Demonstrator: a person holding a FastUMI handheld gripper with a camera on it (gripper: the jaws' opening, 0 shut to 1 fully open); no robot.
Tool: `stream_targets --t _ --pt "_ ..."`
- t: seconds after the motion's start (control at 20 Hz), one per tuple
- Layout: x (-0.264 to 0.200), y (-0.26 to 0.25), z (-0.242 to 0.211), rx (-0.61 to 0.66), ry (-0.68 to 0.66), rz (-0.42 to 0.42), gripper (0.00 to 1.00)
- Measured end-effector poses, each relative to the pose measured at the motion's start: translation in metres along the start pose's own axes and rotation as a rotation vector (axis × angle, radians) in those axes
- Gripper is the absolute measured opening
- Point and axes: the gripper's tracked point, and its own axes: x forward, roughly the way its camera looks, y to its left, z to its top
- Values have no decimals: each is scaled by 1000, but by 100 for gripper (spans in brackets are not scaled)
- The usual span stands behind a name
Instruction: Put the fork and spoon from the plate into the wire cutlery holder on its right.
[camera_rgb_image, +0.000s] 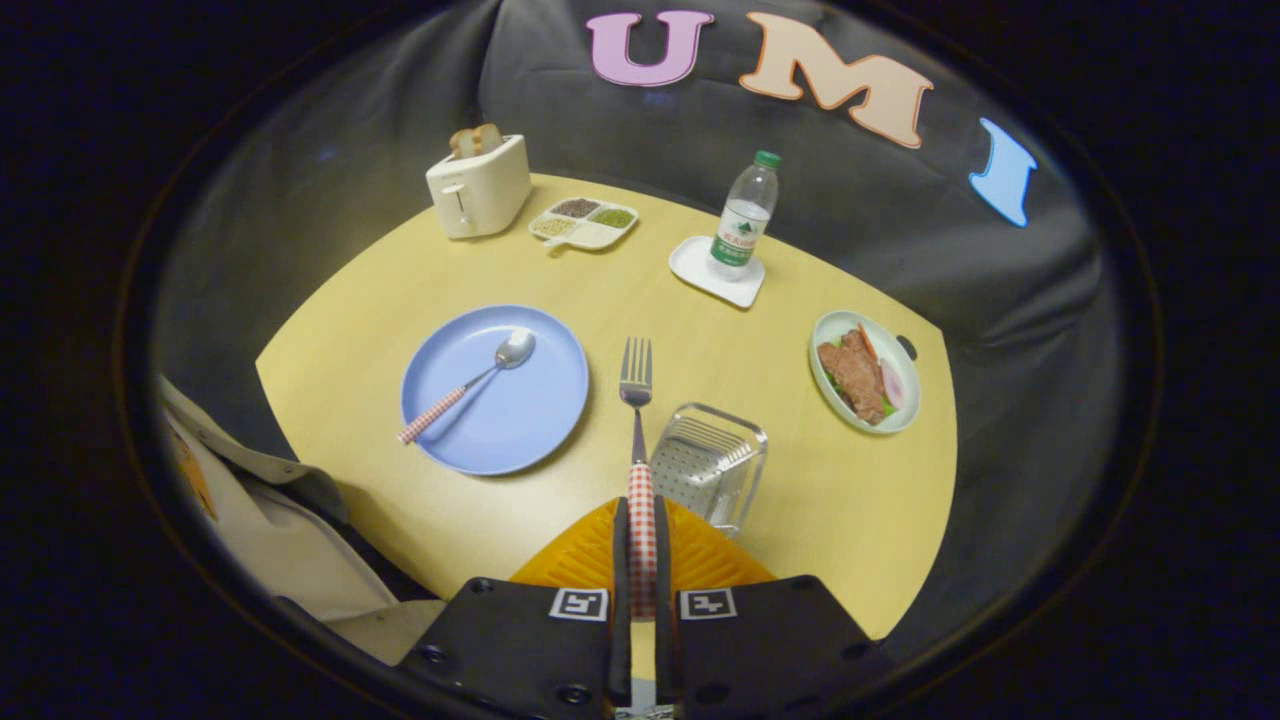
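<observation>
My gripper (641, 530) is shut on the red-checked handle of the fork (636, 400), held above the yellow table with the tines pointing away from me. The wire cutlery holder (708, 464) stands just ahead of the fingers, slightly right of the fork's shaft. To the left lies the blue plate (530, 420), and the spoon (470, 385) rests on it with its bowl toward the far side and its checked handle reaching over the plate's near left rim.
A white toaster (479, 184) with bread and a divided snack dish (584, 222) stand at the table's far side. A water bottle (745, 215) sits on a white coaster. A bowl of meat (864, 370) lies right of the holder. A person's sleeve (270, 510) is near left.
</observation>
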Motion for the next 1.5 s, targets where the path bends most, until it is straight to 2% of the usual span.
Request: stream_targets --t 0.4,0.65,0.8,1.0,1.5 --pt "-17 -45 -24 -133 117 32 12" --pt "-15 -60 -38 -233 250 62 12" --pt "-8 -56 -40 -235 320 102 12" --pt "8 -53 -34 -276 384 111 12" --pt "41 -51 -30 -284 526 100 13"
